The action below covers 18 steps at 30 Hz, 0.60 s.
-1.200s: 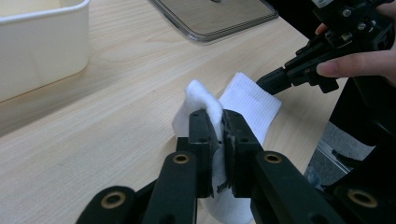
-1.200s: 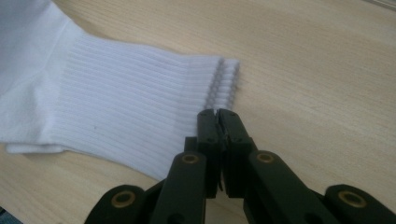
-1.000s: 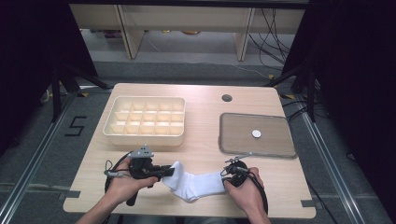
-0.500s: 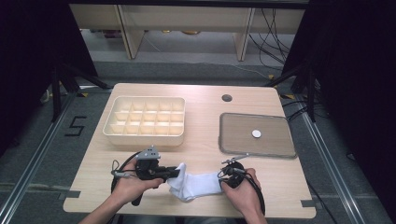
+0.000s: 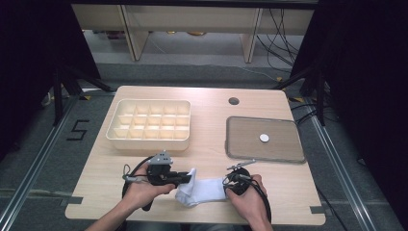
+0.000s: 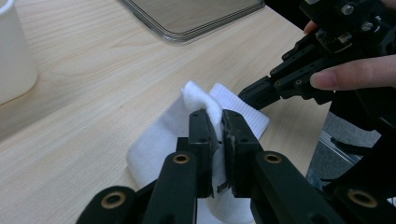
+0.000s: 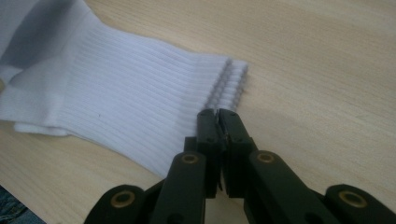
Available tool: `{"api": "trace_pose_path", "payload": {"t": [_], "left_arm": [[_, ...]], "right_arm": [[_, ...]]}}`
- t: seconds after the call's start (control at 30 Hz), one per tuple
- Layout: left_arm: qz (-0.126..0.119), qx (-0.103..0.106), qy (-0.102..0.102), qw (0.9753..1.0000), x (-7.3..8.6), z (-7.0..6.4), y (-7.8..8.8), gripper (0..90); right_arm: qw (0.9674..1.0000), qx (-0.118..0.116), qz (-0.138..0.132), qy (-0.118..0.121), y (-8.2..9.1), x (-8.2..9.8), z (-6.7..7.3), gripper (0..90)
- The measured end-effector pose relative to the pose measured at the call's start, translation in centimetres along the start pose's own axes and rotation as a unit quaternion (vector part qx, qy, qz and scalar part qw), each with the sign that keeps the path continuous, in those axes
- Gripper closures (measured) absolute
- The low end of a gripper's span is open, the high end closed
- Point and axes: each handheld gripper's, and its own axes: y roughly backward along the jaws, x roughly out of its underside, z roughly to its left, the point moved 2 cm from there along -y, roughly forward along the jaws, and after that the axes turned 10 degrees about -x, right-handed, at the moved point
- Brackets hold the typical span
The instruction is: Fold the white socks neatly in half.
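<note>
Where both tongs clamp it, white ribbed sock, folded over, left tongs pinching fold, right tongs pinching cuff

Ribbed white cloth sock on matt wooden table.

The sock lies at the table's 6 o'clock edge. The box sits at 10 o'clock, the tray (a small disc on it) at 3 o'clock.

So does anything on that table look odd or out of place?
Only the white sock: it lies crumpled near the table's front edge, one end bunched, pinched by both grippers. The divided box and tray sit square.
</note>
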Motion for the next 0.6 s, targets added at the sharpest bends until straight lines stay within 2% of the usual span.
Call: {"api": "trace_pose_path", "payload": {"t": [0.03, 0.07, 0.1, 0.3, 0.33, 0.4, 0.43, 0.5, 0.53, 0.6], "left_arm": [[0.001, -0.005, -0.002, 1.0000, 0.0, -0.1, -0.1, 82.6], [0.002, 0.001, -0.005, 1.0000, 0.0, -0.1, -0.3, 82.6], [0.003, 0.001, -0.005, 1.0000, 0.0, -0.3, -0.7, 82.6], [0.005, 0.002, -0.008, 1.0000, 0.2, -0.5, -1.3, 82.5], [0.005, -0.002, -0.010, 0.9999, 0.2, -0.5, -1.5, 82.6], [0.004, -0.003, -0.007, 1.0000, 0.3, -0.5, -1.6, 82.6], [0.005, 0.002, -0.011, 0.9999, 0.3, -0.5, -1.7, 82.6], [0.007, -0.003, -0.013, 0.9999, 0.2, -0.7, -1.9, 82.6], [0.006, 0.001, -0.013, 0.9999, 0.2, -0.7, -2.0, 82.6], [0.006, -0.005, -0.016, 0.9998, 0.1, -0.8, -2.1, 82.6]], "right_arm": [[1.0000, 0.000, 0.000, 0.000, 0.0, 0.0, 0.0, 87.8], [1.0000, -0.004, 0.004, -0.004, 0.0, 0.0, 0.1, 87.7], [1.0000, 0.003, 0.004, -0.004, 0.0, 0.0, 0.1, 87.7], [0.9999, 0.006, 0.007, -0.010, -0.2, 0.0, 0.2, 87.7], [1.0000, 0.001, 0.000, -0.005, -0.1, 0.0, 0.1, 87.6], [1.0000, 0.000, 0.002, -0.004, -0.1, 0.0, 0.1, 87.6], [1.0000, -0.004, 0.000, -0.001, -0.2, 0.0, 0.0, 87.6], [1.0000, -0.004, -0.002, 0.002, -0.2, 0.1, 0.0, 87.6], [1.0000, -0.005, -0.002, 0.001, -0.2, 0.1, 0.0, 87.6], [1.0000, -0.007, -0.003, -0.002, -0.2, 0.1, 0.0, 87.6]]}}
